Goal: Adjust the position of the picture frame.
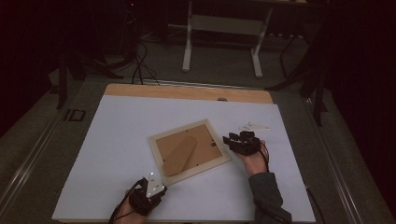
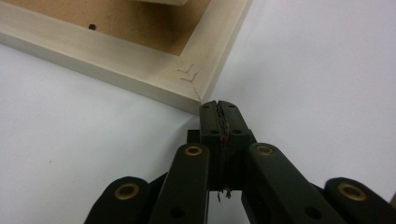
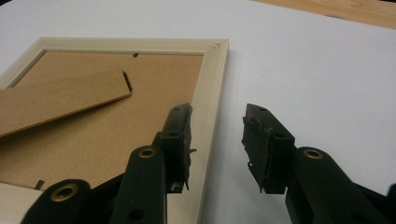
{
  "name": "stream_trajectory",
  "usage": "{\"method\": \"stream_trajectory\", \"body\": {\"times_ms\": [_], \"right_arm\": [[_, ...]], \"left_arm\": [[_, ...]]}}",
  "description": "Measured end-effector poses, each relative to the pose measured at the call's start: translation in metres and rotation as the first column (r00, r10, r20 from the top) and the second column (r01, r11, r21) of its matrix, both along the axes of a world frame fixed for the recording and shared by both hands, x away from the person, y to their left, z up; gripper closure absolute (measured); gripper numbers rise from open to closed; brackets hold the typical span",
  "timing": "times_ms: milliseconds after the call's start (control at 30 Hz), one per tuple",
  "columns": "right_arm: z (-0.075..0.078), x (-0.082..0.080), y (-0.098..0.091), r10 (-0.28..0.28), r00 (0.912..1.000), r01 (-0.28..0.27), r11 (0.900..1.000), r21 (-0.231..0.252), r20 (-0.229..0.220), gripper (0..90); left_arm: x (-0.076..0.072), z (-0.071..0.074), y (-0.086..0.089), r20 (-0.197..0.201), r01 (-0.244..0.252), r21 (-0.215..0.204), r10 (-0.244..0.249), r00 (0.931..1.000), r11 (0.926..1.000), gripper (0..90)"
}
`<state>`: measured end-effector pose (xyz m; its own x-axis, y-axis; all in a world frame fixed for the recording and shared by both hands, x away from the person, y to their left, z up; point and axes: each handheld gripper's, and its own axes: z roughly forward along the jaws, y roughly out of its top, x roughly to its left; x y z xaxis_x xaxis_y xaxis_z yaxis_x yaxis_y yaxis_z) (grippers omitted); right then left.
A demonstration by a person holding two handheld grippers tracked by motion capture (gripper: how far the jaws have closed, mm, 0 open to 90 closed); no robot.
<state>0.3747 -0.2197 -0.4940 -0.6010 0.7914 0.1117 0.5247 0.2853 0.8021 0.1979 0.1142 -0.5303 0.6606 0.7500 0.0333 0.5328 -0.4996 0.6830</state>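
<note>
- Picture frame (image 1: 189,151): landmark; lies face down near the middle of the white surface (image 1: 116,140), backing board up, its brown stand flap (image 3: 56,100) folded flat; long axis runs diagonally from near-left to far-right.
- Left tongs (image 2: 219,109): together, nothing between them; tips just off the frame's near corner, contact not clear.
- Right tongs (image 3: 217,140): apart, straddling the frame's right rail, one jaw over the backing, one outside; pads not pressing.
- Nearer hand: right, judged set to clamp that rail.
- Containers: none.
</note>
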Motion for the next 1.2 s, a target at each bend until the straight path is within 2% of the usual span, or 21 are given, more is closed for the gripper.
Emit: {"method": "stream_trajectory", "body": {"times_ms": [600,1200], "right_arm": [[0.001,0.003,0.006,0.012,0.9999,-0.012,0.9999,-0.004,-0.003,60.9],[-0.008,0.003,0.012,0.020,0.9996,-0.020,0.9998,-0.004,-0.020,60.8]], "left_arm": [[0.003,-0.002,-0.004,0.010,-0.005,0.009,0.005,0.9999,0.9999,90.0],[0.013,-0.001,0.009,0.021,-0.050,0.005,0.050,0.9985,0.9987,90.0]]}}
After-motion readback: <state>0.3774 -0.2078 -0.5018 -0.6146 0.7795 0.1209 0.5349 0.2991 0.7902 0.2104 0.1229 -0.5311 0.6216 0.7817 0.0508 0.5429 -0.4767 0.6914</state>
